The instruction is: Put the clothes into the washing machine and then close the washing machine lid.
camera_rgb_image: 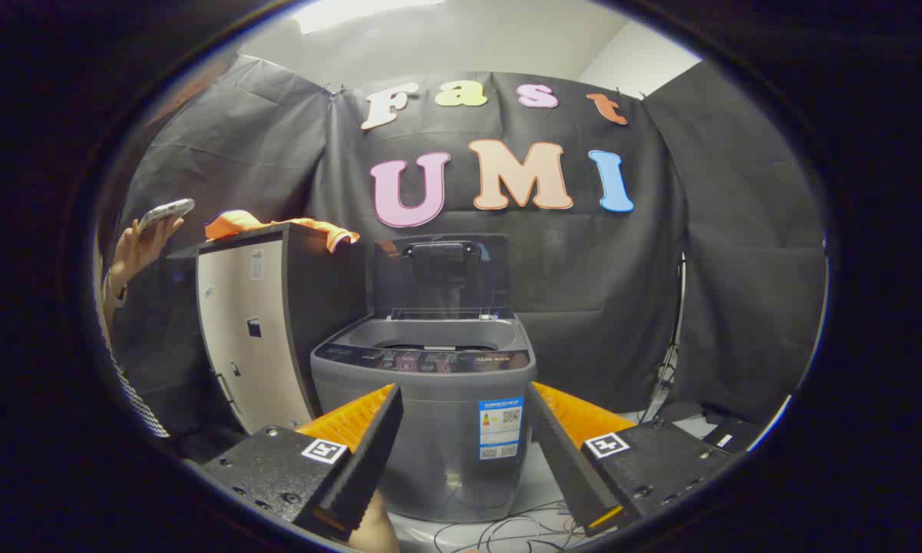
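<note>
Clothes [276, 225], an orange bundle, are lying on top of a dark cabinet [253, 330] with a pale side panel, one fold drooping over its top edge, and we are looking at them from well back. Just beside that cabinet, the grey top-loading washing machine [430, 430] is standing on the floor with its lid [441, 270] raised upright against the black cloth wall, leaving the tub mouth exposed behind the control panel. We are holding the hand-held gripper [464, 407] spread wide with nothing between its fingers, and the machine's front, with its blue label, is showing in the gap just ahead of them. The clothes are sitting higher than the fingers and beyond them, off to the cabinet's side of the machine, well apart from the tips. Near the cabinet, a person's hand [134, 250] is lifting a phone [166, 211]. Thin cables [507, 530] are trailing across the pale floor below the machine's base.
</note>
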The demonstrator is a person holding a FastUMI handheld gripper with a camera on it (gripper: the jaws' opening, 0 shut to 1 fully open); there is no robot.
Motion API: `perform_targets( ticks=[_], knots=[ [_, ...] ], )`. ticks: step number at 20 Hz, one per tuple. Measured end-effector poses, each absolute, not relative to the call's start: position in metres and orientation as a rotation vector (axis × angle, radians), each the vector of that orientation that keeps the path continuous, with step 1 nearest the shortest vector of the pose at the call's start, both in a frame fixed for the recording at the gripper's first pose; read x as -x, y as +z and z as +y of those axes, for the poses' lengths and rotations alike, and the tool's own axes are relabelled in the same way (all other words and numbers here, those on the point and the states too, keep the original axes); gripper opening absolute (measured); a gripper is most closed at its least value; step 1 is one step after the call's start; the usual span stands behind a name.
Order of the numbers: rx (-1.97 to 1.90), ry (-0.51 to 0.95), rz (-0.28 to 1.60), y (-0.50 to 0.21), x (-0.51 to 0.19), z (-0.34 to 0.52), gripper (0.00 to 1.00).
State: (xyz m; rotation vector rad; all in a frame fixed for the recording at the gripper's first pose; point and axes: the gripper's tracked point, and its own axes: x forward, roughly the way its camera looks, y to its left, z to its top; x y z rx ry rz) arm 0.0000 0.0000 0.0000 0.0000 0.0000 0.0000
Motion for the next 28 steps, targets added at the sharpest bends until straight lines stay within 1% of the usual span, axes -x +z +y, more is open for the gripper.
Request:
perform_targets(
  ticks=[25, 28],
  knots=[
    [-0.012, -0.010, 0.003, -0.001, -0.002, -0.003, 0.97],
    [-0.029, -0.024, -0.008, 0.011, -0.005, -0.002, 0.97]
  ],
)
